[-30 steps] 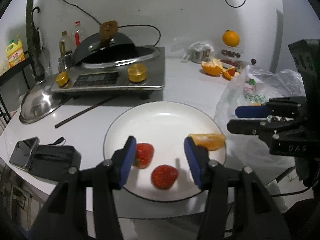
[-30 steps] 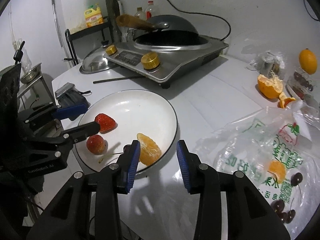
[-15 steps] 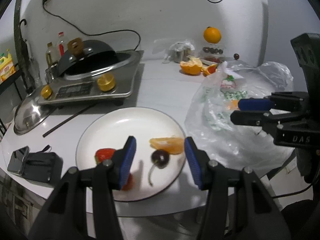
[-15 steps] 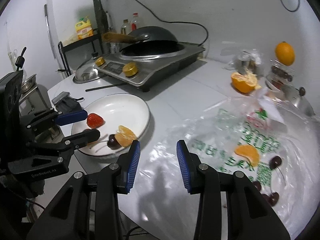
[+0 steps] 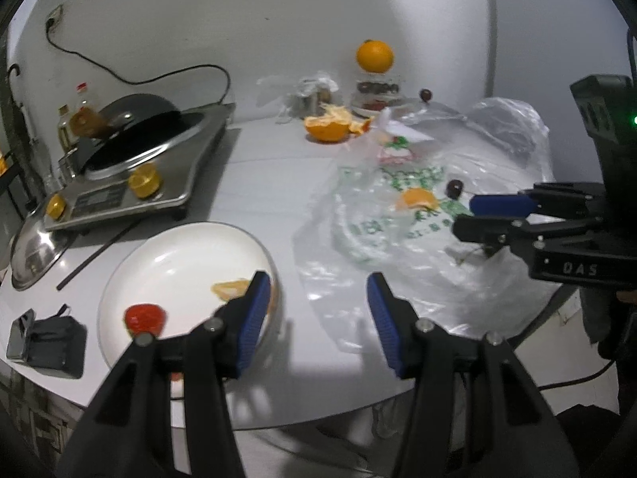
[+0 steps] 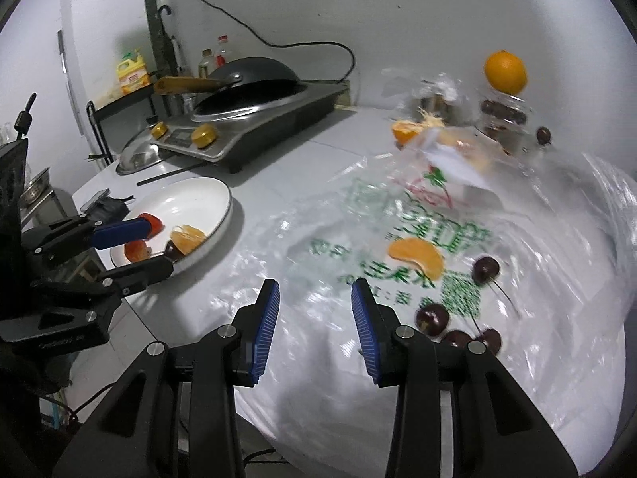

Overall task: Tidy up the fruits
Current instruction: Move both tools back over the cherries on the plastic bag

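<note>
The left gripper (image 5: 318,318) is seen partly open with nothing between its blue pads, held above the table (image 5: 254,183) edge just right of the white plate (image 5: 179,255). On that plate a strawberry (image 5: 144,317) is found near the front rim and an orange segment (image 5: 231,288) beside the left pad; from the right wrist view a second strawberry (image 6: 137,250) and a dark cherry (image 6: 173,250) are also made out there. Behind the plate a steel cooker (image 5: 131,175) with a black wok (image 6: 254,79) is set. Further right, a half-peeled orange (image 5: 328,127) is placed on the table and a whole orange (image 5: 374,55) is perched on a jar (image 5: 374,93). A clear printed plastic bag (image 6: 398,215) is spread over the right part of the table; on it an orange slice (image 6: 418,257) is laid, with several cherries (image 6: 432,318) just beside it. The right gripper (image 6: 314,328) is held over the bag's near edge, its jaws narrowly parted and empty, short of the slice and the cherries.
</note>
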`<state>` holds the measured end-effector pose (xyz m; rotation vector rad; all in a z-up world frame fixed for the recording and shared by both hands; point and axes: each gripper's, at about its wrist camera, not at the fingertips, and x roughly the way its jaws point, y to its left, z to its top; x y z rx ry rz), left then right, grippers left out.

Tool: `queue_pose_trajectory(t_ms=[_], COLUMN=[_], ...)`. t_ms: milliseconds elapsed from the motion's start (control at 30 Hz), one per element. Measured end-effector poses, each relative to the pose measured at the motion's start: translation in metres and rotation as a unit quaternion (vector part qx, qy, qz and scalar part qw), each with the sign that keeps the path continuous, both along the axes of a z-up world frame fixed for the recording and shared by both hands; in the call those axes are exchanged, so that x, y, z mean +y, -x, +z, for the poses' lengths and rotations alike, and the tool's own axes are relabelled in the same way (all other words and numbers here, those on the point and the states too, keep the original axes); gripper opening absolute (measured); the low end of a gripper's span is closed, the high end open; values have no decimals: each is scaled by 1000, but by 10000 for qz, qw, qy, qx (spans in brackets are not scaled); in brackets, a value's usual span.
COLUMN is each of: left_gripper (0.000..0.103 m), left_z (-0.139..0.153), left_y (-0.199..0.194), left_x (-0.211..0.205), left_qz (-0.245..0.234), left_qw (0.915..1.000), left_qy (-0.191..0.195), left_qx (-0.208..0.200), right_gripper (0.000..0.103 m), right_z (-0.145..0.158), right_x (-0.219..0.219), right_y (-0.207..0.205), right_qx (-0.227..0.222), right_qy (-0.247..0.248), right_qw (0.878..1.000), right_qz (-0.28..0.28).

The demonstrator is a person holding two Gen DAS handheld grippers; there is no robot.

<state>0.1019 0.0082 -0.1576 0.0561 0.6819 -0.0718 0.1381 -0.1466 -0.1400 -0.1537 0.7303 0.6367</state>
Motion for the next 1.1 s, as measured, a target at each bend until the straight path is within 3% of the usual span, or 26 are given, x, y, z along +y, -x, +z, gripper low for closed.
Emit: queue_pose_trajectory(t_ms=[133, 267, 700, 900, 1100], left_gripper=[53, 65, 65, 65, 65], left_z=[-1, -1, -3, -4, -6], left_y=[-2, -3, -9, -10, -12], left_x=[-15, -27, -59, -72, -77], left_qz=[-111, -227, -375, -472, -488], left_qw=[9999, 9997, 9989, 9983, 9981], left_qy=[13, 17, -71, -93, -120], left_qx=[70, 109, 277, 326, 370], right_gripper=[40, 40, 39, 30, 30], right_z=[-4, -9, -33, -41, -48], right_x=[-14, -26, -64, -65, -69], right_y=[0, 0, 6, 9, 2], right_qx=[-5, 4, -41, -125, -39], right_qy=[21, 29, 227, 408, 408], right_qw=[9999, 9998, 9988, 9986, 9983], right_qz=[-106, -215, -427, -316, -402])
